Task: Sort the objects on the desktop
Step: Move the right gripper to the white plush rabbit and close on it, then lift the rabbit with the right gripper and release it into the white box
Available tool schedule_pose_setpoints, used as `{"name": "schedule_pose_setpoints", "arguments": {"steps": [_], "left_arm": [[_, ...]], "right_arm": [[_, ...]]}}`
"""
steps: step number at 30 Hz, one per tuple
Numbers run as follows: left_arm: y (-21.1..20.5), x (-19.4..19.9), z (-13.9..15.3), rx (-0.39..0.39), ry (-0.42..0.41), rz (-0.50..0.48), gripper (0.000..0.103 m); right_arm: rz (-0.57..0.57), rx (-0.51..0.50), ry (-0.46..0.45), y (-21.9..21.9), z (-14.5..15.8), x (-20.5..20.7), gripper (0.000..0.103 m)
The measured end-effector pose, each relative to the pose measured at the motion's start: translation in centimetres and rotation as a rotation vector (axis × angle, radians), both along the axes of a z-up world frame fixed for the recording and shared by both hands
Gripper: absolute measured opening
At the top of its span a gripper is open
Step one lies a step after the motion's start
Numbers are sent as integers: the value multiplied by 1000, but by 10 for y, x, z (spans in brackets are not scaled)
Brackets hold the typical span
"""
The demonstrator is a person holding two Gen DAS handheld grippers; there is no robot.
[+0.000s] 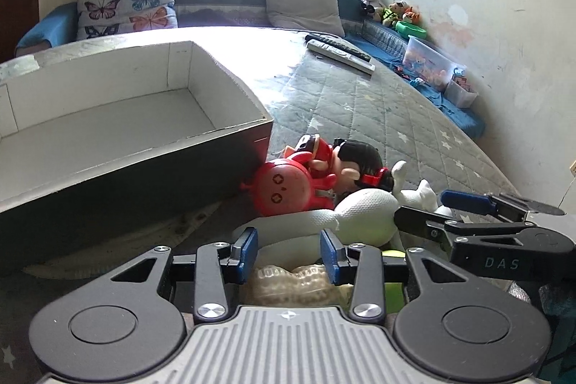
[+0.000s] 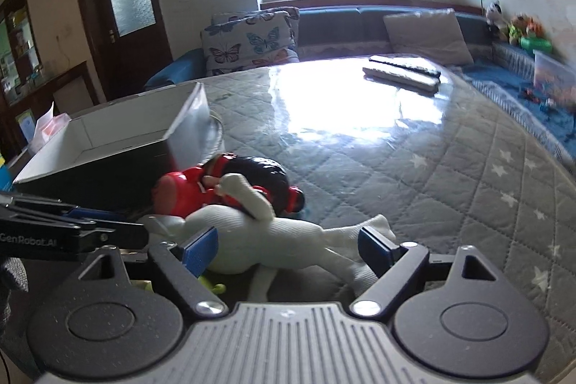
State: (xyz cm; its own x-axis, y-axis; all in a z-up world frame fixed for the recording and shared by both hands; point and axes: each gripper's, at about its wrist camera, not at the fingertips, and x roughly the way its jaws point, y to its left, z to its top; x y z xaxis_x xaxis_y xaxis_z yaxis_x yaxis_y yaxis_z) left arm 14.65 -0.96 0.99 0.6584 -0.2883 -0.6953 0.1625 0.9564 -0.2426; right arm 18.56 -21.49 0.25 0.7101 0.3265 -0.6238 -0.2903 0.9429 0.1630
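Left gripper (image 1: 289, 249): jaws parted, nothing held; a clear knobbly plastic item (image 1: 291, 285) lies beneath them. Right gripper (image 2: 288, 249): jaws wide, straddling the white plush toy (image 2: 273, 236), not closed on it. Plush lies on the quilted table (image 2: 450, 168), touching the red figure toy (image 1: 288, 184) just beyond. Open cardboard box (image 1: 108, 117): far left, beside the red toy.

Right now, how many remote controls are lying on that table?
2. A light-coloured remote and a black remote lie side by side at the table's far end, near the grey cushion, the black one farther back. Others may hide behind the box.
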Motion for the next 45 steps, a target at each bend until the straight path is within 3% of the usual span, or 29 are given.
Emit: {"name": "schedule_pose_setpoints", "arguments": {"steps": [3,12,20,28,31,37,45], "left_arm": [[2,5,-3,-40,22,-7,41],[2,11,-8,-129,39,-58,41],[2,17,-13,-129,46,-68,39],[18,18,-16,-110,42,-7,39],[21,22,-18,-137,54,4,39],[10,22,-19,-157,53,-53,38],[3,18,-20,-156,24,-79,28]], "right_arm": [[10,22,7,-1,-4,4,93],[52,141,69,-1,-13,14,94],[73,179,85,-7,-17,18,92],[81,187,87,-9,-19,19,92],[81,190,89,-9,-19,19,92],[80,182,81,-6,-18,17,91],[80,175,73,-5,-15,12,88]]}}
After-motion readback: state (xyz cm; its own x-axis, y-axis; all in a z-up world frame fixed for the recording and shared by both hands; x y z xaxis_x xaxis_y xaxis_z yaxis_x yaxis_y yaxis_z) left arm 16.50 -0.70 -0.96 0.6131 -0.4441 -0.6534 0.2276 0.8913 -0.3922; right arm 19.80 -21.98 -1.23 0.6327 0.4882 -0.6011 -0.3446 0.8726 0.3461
